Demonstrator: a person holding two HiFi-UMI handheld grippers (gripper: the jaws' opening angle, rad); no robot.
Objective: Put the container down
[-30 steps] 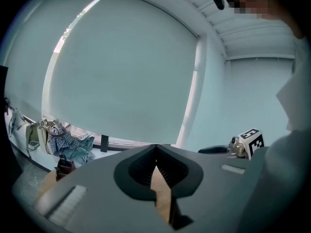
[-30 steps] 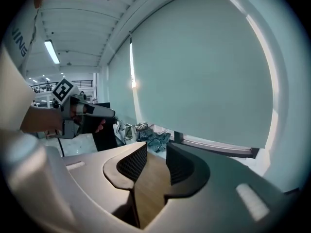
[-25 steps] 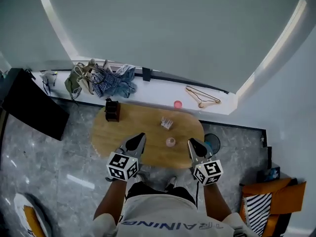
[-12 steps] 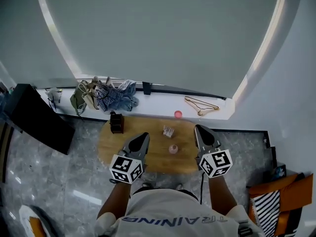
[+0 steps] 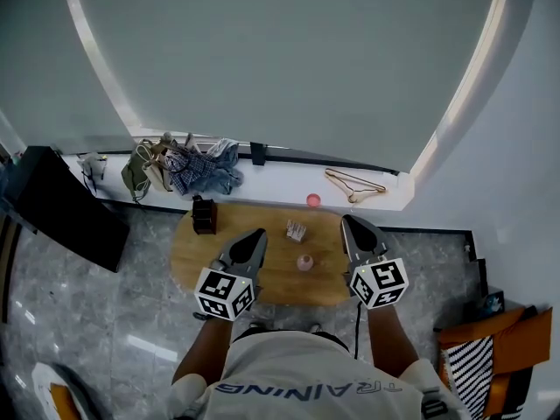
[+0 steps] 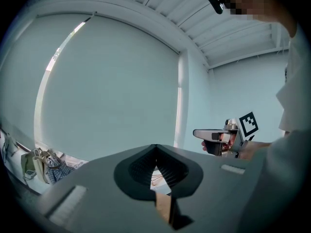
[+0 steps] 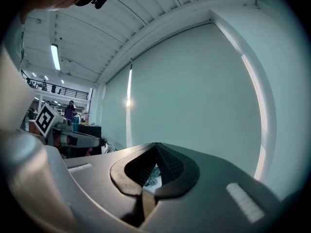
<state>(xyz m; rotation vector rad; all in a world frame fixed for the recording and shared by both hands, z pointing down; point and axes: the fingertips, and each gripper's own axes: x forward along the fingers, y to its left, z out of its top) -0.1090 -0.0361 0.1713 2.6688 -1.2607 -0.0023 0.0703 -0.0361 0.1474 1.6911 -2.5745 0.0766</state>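
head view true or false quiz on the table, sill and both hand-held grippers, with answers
The pink container stands on the wooden table. True.
The right hand-held gripper is shut on the container. False: it is shut with nothing between its jaws.
A hanger lies on the white sill. True.
The dark box sits on the floor. False: it stands on the table's left end.
The left hand-held gripper is shut. True.
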